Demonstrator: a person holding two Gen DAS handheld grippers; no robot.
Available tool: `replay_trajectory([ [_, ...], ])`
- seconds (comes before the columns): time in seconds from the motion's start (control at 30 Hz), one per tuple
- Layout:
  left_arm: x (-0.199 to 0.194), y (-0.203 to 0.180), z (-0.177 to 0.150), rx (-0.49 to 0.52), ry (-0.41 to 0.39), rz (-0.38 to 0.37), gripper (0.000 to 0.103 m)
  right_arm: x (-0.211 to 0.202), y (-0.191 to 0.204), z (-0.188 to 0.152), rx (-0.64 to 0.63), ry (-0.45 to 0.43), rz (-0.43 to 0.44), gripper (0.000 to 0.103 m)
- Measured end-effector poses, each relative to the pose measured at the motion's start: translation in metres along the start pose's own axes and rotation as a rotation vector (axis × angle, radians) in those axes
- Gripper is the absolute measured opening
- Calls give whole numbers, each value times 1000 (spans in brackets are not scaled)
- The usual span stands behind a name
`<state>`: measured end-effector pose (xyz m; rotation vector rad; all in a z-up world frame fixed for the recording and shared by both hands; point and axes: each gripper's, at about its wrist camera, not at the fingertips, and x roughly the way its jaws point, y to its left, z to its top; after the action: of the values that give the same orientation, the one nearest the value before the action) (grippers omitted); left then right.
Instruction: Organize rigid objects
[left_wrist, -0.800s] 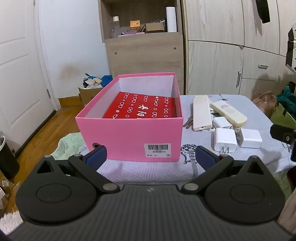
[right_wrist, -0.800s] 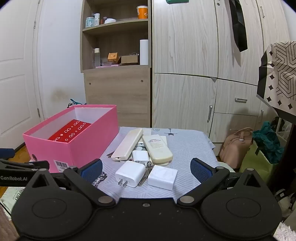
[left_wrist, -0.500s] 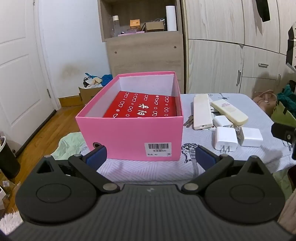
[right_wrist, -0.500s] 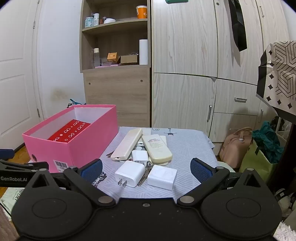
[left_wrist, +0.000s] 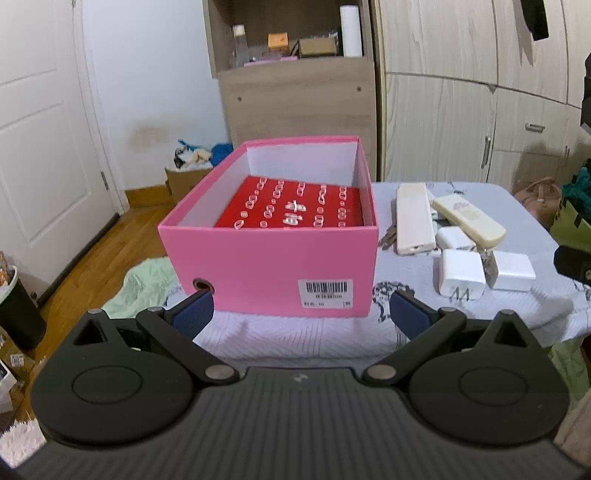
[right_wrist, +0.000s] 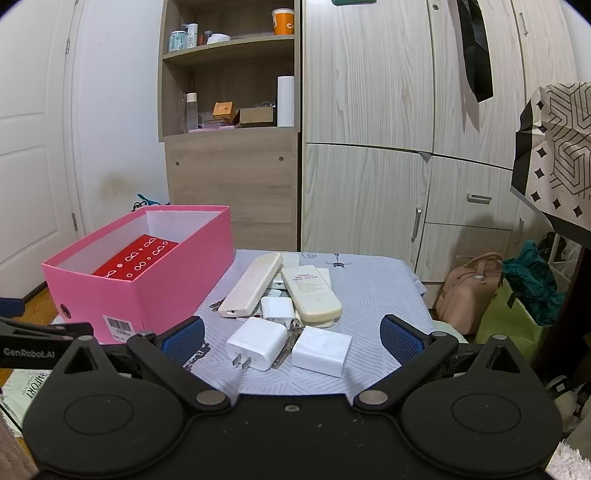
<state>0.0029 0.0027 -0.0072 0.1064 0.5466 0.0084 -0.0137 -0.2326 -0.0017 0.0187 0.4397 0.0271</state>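
Your left tool (left_wrist: 301, 308) has edged nearer the pink box (left_wrist: 273, 269) since the earlier frame, and the box now fills more of the centre of the left wrist view; your right tool (right_wrist: 291, 334) has hardly shifted. Both tools stand spread wide with nothing between their blue pads.

The pink box sits open on the pale patterned surface (left_wrist: 295, 339), a red box (left_wrist: 295, 212) lying flat inside it and a barcode label (left_wrist: 325, 293) at the lower right of its near wall.

In the right wrist view the loose pile lies at centre frame, just right of the pink box (right_wrist: 140, 284). A long white remote (right_wrist: 251, 284) lies diagonally, beside a cream remote (right_wrist: 312, 293) that rests on other items. Below them sit a small white adapter (right_wrist: 277, 308), a white charger (right_wrist: 258, 343) with its prongs toward you, and a white power block (right_wrist: 322, 350) just beside it, metal keys (right_wrist: 290, 341) showing between the two.

At the lower left of that frame, part of your left tool (right_wrist: 40, 341) shows.
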Motion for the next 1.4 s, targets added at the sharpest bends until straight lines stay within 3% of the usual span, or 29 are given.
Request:
replay_trajectory([
  [0.13,1,-2,-2,26,-16,26,103,3,1,0,-7,6,-10,103],
  [0.67,-1,0,-4,-24,-3,-50,103,3,1,0,-12,9,-12,103],
  [1.4,-5,0,-3,-35,-28,-74,103,4,1,-2,-22,14,-19,103],
])
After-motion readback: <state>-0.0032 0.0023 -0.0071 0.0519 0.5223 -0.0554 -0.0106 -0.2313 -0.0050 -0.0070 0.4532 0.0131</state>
